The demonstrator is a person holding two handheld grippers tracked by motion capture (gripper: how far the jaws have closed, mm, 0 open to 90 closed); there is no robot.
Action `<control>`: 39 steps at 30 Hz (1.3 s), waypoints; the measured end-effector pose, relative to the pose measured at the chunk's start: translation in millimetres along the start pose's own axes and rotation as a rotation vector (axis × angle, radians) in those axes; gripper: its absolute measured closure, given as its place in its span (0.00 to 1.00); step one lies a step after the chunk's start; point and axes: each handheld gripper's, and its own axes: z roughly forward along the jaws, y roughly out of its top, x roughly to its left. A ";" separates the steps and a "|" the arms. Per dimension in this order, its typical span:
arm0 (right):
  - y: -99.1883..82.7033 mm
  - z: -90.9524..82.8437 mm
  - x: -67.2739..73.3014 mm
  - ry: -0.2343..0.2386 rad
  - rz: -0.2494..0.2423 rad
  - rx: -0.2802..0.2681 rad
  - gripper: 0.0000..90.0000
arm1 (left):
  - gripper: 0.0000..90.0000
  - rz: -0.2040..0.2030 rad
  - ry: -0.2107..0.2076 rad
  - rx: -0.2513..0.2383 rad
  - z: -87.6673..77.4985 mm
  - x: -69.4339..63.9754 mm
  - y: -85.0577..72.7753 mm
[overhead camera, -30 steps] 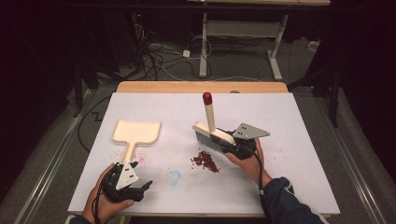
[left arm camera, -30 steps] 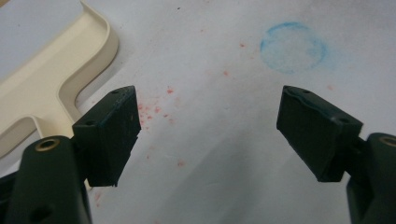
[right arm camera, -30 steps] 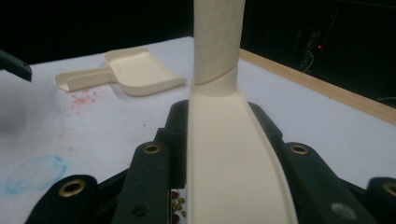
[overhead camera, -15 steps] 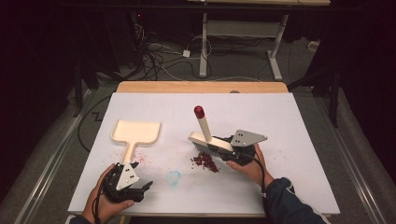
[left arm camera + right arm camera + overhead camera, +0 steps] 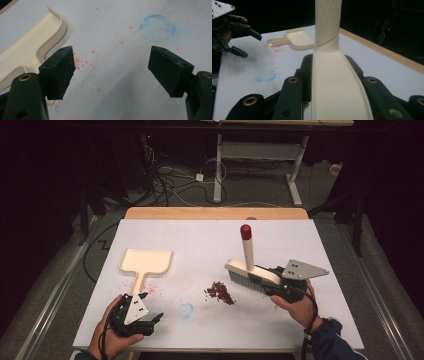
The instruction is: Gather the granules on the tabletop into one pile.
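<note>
Right tool (image 5: 267, 281) clenched on brush (image 5: 252, 277), left tool (image 5: 150, 319) released. Gonna keep bristles flat, drag crumbs (image 5: 219, 292) left toward dustpan (image 5: 146, 262).

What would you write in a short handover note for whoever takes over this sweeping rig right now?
Right claw: shut on the brush, bristles just right of the red crumbs.
Left claw: open, holding nothing, at the near edge by the dustpan handle.
Done: crumbs gathered in one small pile mid-table; faint red specks lie near the dustpan.
Left: grip the dustpan, bring it to the pile, sweep the crumbs in.
</note>
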 end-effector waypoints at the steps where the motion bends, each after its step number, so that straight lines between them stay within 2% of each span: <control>1: -1.3 -6.7 0.1 -0.007 0.016 0.008 0.75 | 0.23 0.001 0.001 -0.001 0.1 0.1 0.3; 6: -9.6 -34.0 1.1 -0.017 0.088 0.061 0.75 | 0.23 0.006 0.001 0.000 1.1 0.2 2.0; 10: -17.5 -48.3 0.2 0.006 0.177 0.114 0.75 | 0.23 0.007 -0.003 0.001 2.5 0.1 3.1; 12: -21.7 -51.7 -1.1 0.020 0.235 0.148 0.75 | 0.23 0.012 -0.005 0.001 2.7 -0.1 3.8; 15: -28.9 -52.8 -5.7 0.040 0.292 0.203 0.74 | 0.23 0.017 -0.008 -0.005 1.7 -1.6 5.8; 19: -37.2 -47.4 -16.9 0.010 0.363 0.268 0.74 | 0.23 0.026 -0.015 -0.014 1.7 -3.7 8.3; 21: -39.2 -42.8 -23.4 -0.010 0.362 0.309 0.73 | 0.23 0.032 -0.018 -0.005 2.6 -3.9 8.3; 25: -41.1 -36.4 -42.9 -0.008 0.352 0.336 0.69 | 0.23 0.037 -0.025 0.012 4.7 -4.3 7.1; 27: -42.4 -32.8 -53.5 0.009 0.340 0.363 0.66 | 0.23 0.039 -0.026 0.014 5.0 -4.8 7.2; 29: -44.5 -28.5 -66.2 0.047 0.330 0.386 0.64 | 0.23 0.040 -0.027 0.017 5.7 -5.5 7.2; 33: -47.0 -23.6 -89.5 0.056 0.327 0.409 0.53 | 0.23 0.046 -0.029 0.023 6.6 -6.7 7.6; 35: -47.1 -22.8 -98.5 0.023 0.309 0.424 0.45 | 0.23 0.041 -0.030 0.022 6.8 -6.7 7.2; 36: -47.4 -22.7 -103.2 0.000 0.304 0.424 0.49 | 0.23 0.039 -0.029 0.022 6.9 -6.6 7.0; 37: -47.3 -24.0 -106.7 -0.035 0.302 0.407 0.49 | 0.23 0.037 -0.029 0.021 7.0 -6.6 6.9; 38: -47.1 -24.7 -110.0 -0.080 0.300 0.402 0.52 | 0.23 0.036 -0.030 0.021 7.1 -6.7 7.0; 39: -47.1 -24.7 -112.2 -0.113 0.297 0.410 0.52 | 0.23 0.037 -0.031 0.021 7.2 -6.9 7.1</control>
